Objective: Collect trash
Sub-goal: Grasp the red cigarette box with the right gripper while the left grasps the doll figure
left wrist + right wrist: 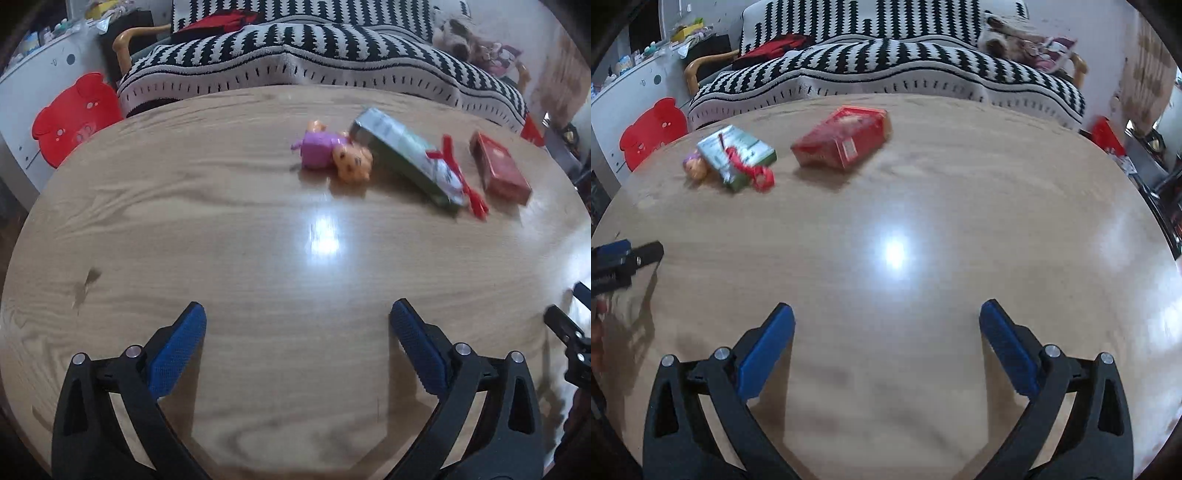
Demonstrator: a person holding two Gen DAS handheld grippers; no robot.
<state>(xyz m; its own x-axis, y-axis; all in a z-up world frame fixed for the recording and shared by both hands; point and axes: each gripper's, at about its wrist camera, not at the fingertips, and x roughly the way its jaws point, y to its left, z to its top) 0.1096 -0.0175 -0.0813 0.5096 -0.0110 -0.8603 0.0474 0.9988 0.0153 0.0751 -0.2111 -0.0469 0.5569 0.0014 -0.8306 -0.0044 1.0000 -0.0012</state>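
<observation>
On the wooden table [221, 240] lie a green carton [402, 158], a red-and-white wrapper [458, 173] resting on its near end, a red box [500, 170] to its right, and a small toy figure in purple [334, 155] to its left. My left gripper [297, 314] is open and empty, well short of them. In the right wrist view the green carton [738, 157], wrapper [753, 170], toy [696, 168] and red box [844, 138] lie at the far left. My right gripper [886, 314] is open and empty over bare table [960, 221].
A black-and-white striped sofa [295, 48] runs along the table's far edge. A red bear-shaped stool [74, 118] stands at the far left beside a white appliance [33, 85]. The left gripper shows at the left edge of the right wrist view [624, 262].
</observation>
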